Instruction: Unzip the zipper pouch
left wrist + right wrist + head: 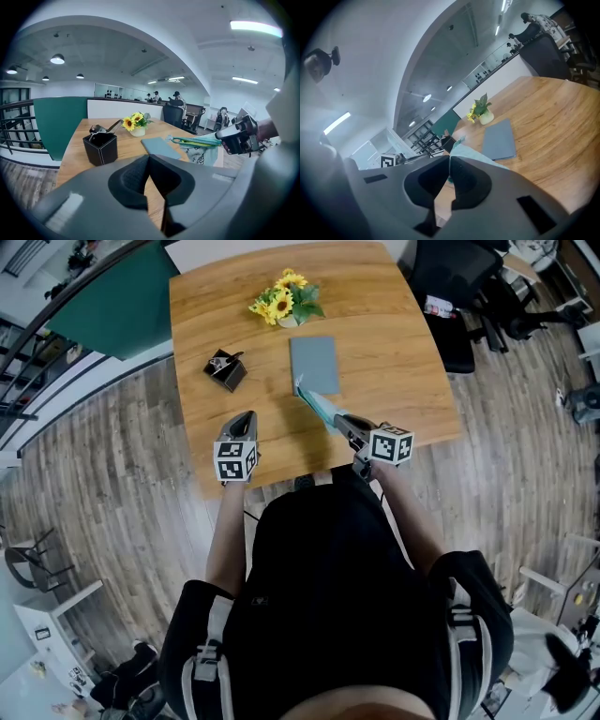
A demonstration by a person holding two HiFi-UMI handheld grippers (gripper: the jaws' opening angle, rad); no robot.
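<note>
The teal zipper pouch (317, 407) hangs above the near part of the wooden table (403, 343), held by one end. My right gripper (345, 424) is shut on that end, and the fabric comes out from between its jaws in the right gripper view (465, 151). In the left gripper view the pouch (200, 151) hangs with its green zipper edge (194, 140) on top, reaching from the right gripper (238, 137) towards the middle of the table. My left gripper (246, 418) is to the left of the pouch, apart from it, with its jaws (149, 157) shut on nothing.
A grey notebook (314, 364) lies flat just beyond the pouch. A small pot of sunflowers (285, 302) stands at the back of the table. A black pen box (226, 369) sits at the left. Office chairs (455, 296) stand off the table's right side.
</note>
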